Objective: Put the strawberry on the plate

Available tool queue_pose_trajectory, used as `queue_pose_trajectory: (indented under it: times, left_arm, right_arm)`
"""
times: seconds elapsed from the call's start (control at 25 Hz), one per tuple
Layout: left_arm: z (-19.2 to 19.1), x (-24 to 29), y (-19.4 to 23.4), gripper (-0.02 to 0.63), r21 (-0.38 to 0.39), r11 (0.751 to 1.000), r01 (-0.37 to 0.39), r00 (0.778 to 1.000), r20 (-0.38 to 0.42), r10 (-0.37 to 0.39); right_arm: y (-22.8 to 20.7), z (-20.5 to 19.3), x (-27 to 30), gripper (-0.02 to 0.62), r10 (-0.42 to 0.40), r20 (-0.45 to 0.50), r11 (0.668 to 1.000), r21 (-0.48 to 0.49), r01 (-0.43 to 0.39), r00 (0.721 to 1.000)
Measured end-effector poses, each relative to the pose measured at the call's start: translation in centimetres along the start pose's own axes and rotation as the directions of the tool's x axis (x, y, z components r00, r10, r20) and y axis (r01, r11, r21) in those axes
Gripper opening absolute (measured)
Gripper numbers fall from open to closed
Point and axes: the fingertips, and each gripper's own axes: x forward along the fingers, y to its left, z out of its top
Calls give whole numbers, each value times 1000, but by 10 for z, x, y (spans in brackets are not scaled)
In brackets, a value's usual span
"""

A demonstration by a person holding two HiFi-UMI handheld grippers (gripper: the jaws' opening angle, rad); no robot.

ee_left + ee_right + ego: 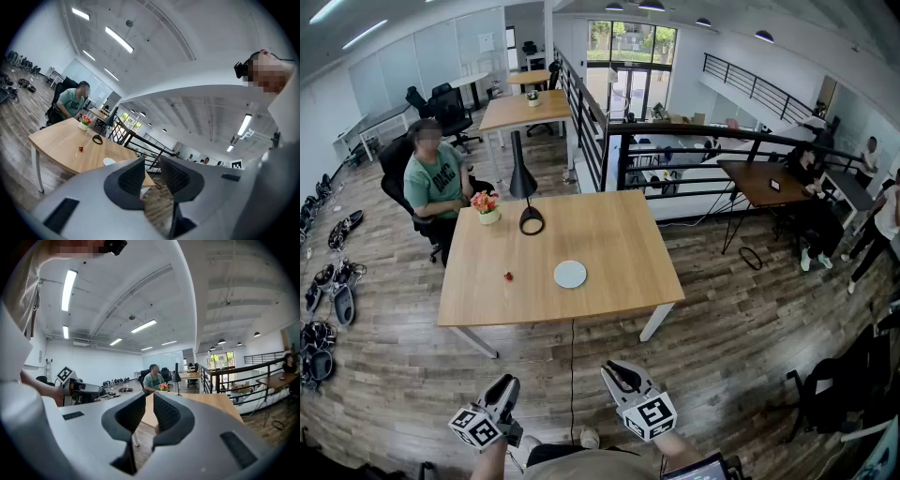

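Looked steeply down across a plank floor toward a long, pale wooden worktop on white legs. Found a black railing running behind its far right corner. Noted a person in a green shirt, seated on a dark office chair just off the far left corner. Picked out a black lamp with a cone shade standing by the far edge, left of centre, its ring base resting on the wood.

Held both tongs low over the floor, well short of the worktop's front edge and pointing roughly level. Carried the left tongs with jaws spread wide and nothing between the pads. Carried the right tongs with jaws drawn closer, a thin slit showing between the pads, and nothing gripped.

Saw a small round white plate lying flat near the middle of the worktop, somewhat closer to the front edge. Spotted a little white pot of red and pink flowers toward the far left corner, just left of the lamp's base. Made out the strawberry, a tiny red speck on bare wood left of the plate, apart from it and about as close to the front edge.
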Motion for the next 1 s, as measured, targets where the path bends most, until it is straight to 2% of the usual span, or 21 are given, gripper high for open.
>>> queue_pose_trajectory:
  times: [0.48, 0.72, 1.0]
  left_arm:
    - [4, -2, -1, 107, 3, 1000, 11, 1000, -2, -11]
    - [3, -1, -6, 107, 6, 1000, 15, 1000, 0, -15]
    - [0, -1, -7, 107, 5, 1000, 13, 1000, 5, -13]
  right_arm:
    - [2, 7, -2, 60, -8, 15, 1000, -13, 9, 1000]
    - [5, 14, -6, 61, 41, 56, 997, 57, -45, 998]
    - [8, 12, -6, 63, 54, 45, 998, 34, -55, 998]
